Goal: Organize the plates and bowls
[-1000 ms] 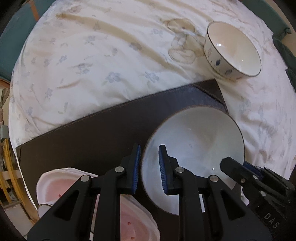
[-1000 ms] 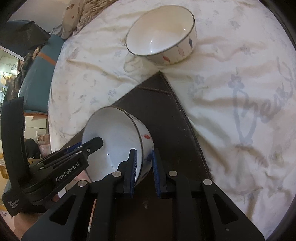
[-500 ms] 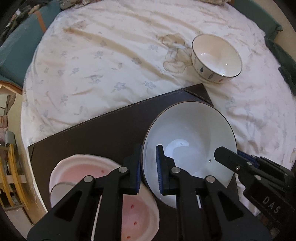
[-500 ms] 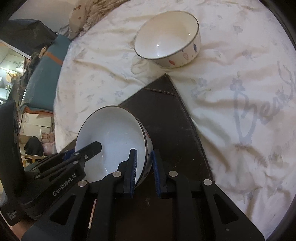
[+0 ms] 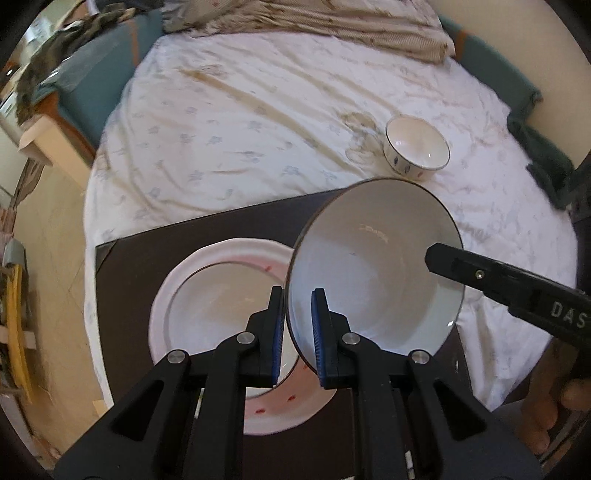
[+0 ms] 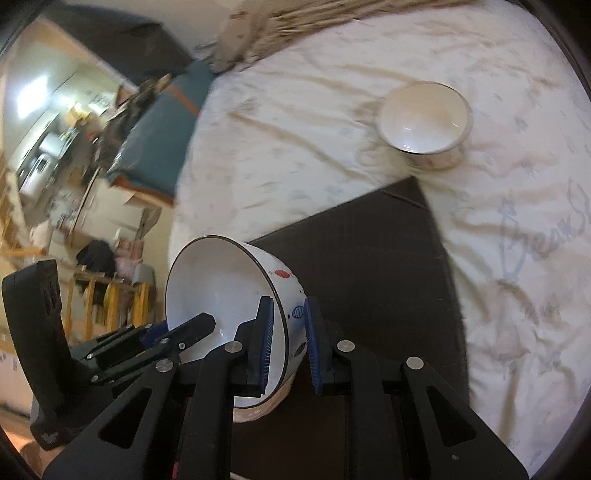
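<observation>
A large white bowl (image 5: 376,273) with a dark rim and painted spots is held in the air by both grippers, tilted. My left gripper (image 5: 298,336) is shut on its near rim. My right gripper (image 6: 289,343) is shut on the opposite rim (image 6: 280,295); its fingers (image 5: 480,273) show at the right of the left wrist view. Below the bowl a pink-rimmed plate (image 5: 184,295) with a white dish in it lies on a dark brown mat (image 5: 140,266). A smaller white bowl (image 5: 417,149) stands upright on the bedsheet beyond the mat and also shows in the right wrist view (image 6: 424,125).
The mat (image 6: 388,266) lies on a round surface covered by a white flowered sheet (image 5: 240,122). A beige blanket (image 5: 332,26) lies at the far edge. Teal cushions (image 5: 96,70) and floor (image 5: 48,236) are to the left. A dark green cloth (image 5: 546,162) lies right.
Both grippers have lifted the large bowl off the mat and raised it, tilting it. The pink-rimmed plate has come into fuller view beneath it.
</observation>
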`<action>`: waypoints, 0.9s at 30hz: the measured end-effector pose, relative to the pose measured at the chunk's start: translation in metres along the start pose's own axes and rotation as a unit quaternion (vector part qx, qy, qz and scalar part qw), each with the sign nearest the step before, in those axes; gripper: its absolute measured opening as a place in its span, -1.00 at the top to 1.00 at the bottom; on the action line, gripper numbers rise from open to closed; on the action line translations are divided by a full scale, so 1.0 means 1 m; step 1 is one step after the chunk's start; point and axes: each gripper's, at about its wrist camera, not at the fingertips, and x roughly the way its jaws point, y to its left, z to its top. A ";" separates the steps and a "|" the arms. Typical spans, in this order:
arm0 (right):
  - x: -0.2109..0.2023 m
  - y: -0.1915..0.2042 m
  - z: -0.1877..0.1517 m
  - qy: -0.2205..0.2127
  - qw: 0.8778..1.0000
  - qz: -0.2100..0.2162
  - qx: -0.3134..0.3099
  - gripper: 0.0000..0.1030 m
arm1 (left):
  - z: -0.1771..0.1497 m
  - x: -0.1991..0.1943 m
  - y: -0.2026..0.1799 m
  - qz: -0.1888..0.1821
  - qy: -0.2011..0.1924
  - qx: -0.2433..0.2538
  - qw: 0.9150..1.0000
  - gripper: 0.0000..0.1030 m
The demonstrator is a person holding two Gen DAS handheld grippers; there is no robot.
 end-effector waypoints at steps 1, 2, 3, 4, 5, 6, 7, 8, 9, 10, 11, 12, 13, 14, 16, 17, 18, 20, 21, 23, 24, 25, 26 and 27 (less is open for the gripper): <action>0.000 0.006 -0.002 -0.001 1.000 0.006 -0.005 0.60 | -0.003 -0.005 0.004 0.000 -0.006 0.000 1.000 0.78; 0.000 0.012 -0.004 -0.001 1.000 0.013 -0.010 0.60 | -0.006 -0.009 0.008 0.002 -0.011 0.001 1.000 0.78; 0.000 0.016 -0.006 -0.002 1.000 0.017 -0.013 0.60 | -0.009 -0.012 0.011 0.005 -0.016 0.003 1.000 0.78; 0.001 0.020 -0.008 -0.003 1.000 0.020 -0.019 0.60 | -0.012 -0.015 0.015 0.006 -0.021 0.006 1.000 0.78; 0.002 0.026 -0.011 -0.004 0.999 0.023 -0.026 0.60 | -0.015 -0.016 0.021 0.006 -0.024 0.010 1.000 0.78; 0.004 0.032 -0.013 -0.004 0.999 0.025 -0.031 0.60 | -0.019 -0.016 0.030 0.003 -0.026 0.007 1.000 0.78; 0.006 0.037 -0.015 -0.004 0.999 0.027 -0.036 0.60 | -0.021 -0.016 0.036 0.002 -0.026 0.004 1.000 0.78; 0.011 0.042 -0.018 -0.001 0.999 0.031 -0.039 0.60 | -0.023 -0.015 0.044 0.002 -0.025 -0.002 1.000 0.78; 0.014 0.045 -0.020 0.002 0.999 0.035 -0.040 0.60 | -0.025 -0.014 0.051 0.002 -0.023 -0.007 1.000 0.78; 0.020 0.050 -0.023 0.009 0.998 0.042 -0.044 0.60 | -0.028 -0.012 0.060 0.001 -0.022 -0.015 1.000 0.78; 0.025 0.055 -0.026 0.013 0.998 0.047 -0.050 0.60 | -0.030 -0.011 0.065 0.002 -0.022 -0.017 1.000 0.78; 0.028 0.060 -0.029 0.015 0.997 0.047 -0.055 0.60 | -0.032 -0.009 0.070 0.003 -0.022 -0.020 1.000 0.78; 0.032 0.065 -0.032 0.017 0.997 0.046 -0.065 0.60 | -0.034 -0.008 0.075 0.000 -0.023 -0.023 0.999 0.78; 0.037 0.071 -0.036 0.019 0.996 0.045 -0.075 0.60 | -0.036 -0.007 0.079 -0.005 -0.024 -0.027 0.999 0.78; 0.043 0.074 -0.040 0.024 0.996 0.048 -0.077 0.60 | -0.038 -0.003 0.088 -0.020 -0.023 -0.038 0.999 0.78; 0.046 0.074 -0.042 0.026 0.996 0.050 -0.074 0.60 | -0.038 -0.001 0.091 -0.023 -0.023 -0.041 0.999 0.78; 0.049 0.073 -0.042 0.028 0.996 0.052 -0.069 0.60 | -0.038 0.001 0.093 -0.025 -0.023 -0.044 0.998 0.78; 0.053 0.072 -0.043 0.026 0.996 0.055 -0.066 0.60 | -0.038 0.004 0.095 -0.021 -0.023 -0.048 0.998 0.78; 0.055 0.072 -0.042 0.024 0.996 0.057 -0.064 0.60 | -0.038 0.006 0.096 -0.021 -0.021 -0.050 0.998 0.78; 0.059 0.073 -0.040 0.022 0.996 0.061 -0.061 0.60 | -0.040 0.009 0.102 -0.025 -0.013 -0.065 0.997 0.78; 0.061 0.073 -0.040 0.023 0.996 0.063 -0.058 0.60 | -0.041 0.011 0.105 -0.026 -0.010 -0.072 0.997 0.78; 0.063 0.073 -0.039 0.025 0.996 0.064 -0.056 0.60 | -0.042 0.012 0.107 -0.025 -0.009 -0.077 0.997 0.78; 0.066 0.073 -0.038 0.028 0.996 0.065 -0.055 0.60 | -0.043 0.012 0.107 -0.023 -0.009 -0.077 0.997 0.78; 0.067 0.074 -0.038 0.029 0.996 0.066 -0.057 0.60 | -0.042 0.013 0.107 -0.020 -0.010 -0.076 0.997 0.78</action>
